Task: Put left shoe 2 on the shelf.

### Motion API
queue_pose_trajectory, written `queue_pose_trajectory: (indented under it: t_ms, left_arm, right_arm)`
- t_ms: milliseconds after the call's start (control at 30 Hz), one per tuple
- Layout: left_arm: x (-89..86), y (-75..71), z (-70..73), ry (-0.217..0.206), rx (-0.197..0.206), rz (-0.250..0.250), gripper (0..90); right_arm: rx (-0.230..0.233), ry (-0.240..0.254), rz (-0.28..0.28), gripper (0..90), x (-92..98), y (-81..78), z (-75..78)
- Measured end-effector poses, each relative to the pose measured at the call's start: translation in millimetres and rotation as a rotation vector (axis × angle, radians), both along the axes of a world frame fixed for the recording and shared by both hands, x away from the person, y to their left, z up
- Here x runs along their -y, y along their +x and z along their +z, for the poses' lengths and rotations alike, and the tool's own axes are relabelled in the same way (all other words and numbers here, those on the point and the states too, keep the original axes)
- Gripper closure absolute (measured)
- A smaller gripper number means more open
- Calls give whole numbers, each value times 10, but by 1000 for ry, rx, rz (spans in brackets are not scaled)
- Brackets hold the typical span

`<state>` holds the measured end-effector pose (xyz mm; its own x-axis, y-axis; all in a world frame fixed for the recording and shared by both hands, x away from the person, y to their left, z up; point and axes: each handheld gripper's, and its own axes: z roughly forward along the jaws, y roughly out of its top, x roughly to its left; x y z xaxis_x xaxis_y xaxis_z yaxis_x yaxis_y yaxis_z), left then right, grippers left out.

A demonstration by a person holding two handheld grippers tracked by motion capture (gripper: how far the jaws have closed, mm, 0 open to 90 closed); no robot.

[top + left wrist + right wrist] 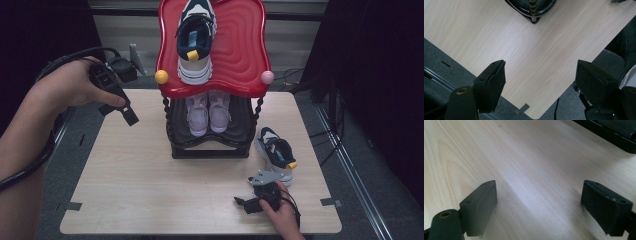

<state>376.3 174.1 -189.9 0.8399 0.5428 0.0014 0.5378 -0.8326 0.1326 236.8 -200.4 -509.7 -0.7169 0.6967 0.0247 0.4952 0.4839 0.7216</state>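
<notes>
A: Item one, left gripper (131, 118): held above the desk's left edge, its black jaws standing wide apart with nothing between them.

B: Item two, the pale wooden desk (150, 190), carrying a two-tier shoe rack with a black base and a glossy red wavy plastic top shelf (240, 50) at its far edge. One navy-and-white sneaker with a yellow heel tab (196, 42) sits on top; a pair of pale pink sneakers (208, 112) is on the lower tier.

A: Item three, the matching navy-and-white sneaker (276, 152): on the desk's right side, just beside the rack.

B: Item four, right gripper (245, 204): resting low at the near right edge, jaws parted and empty. Probably best to turn it toward that sneaker and grasp the heel collar squarely.
</notes>
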Motion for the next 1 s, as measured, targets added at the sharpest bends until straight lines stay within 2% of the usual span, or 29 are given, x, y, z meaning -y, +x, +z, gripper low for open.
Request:
queue_pose_trajectory:
  t_ms: [333, 767, 1000]
  left_arm:
    - [-58, -1, -345, -6, -25, 6, 239]
    - [-118, 2, -711, -21, -41, 14, 239]
    - [-130, 8, -934, -50, -10, 22, 237]
  right_arm:
    - [3, 2, -1, 132, 0, 1, 0]
    - [3, 2, 0, 132, -1, 1, 0]
    - [3, 4, -1, 132, -3, 0, -2]
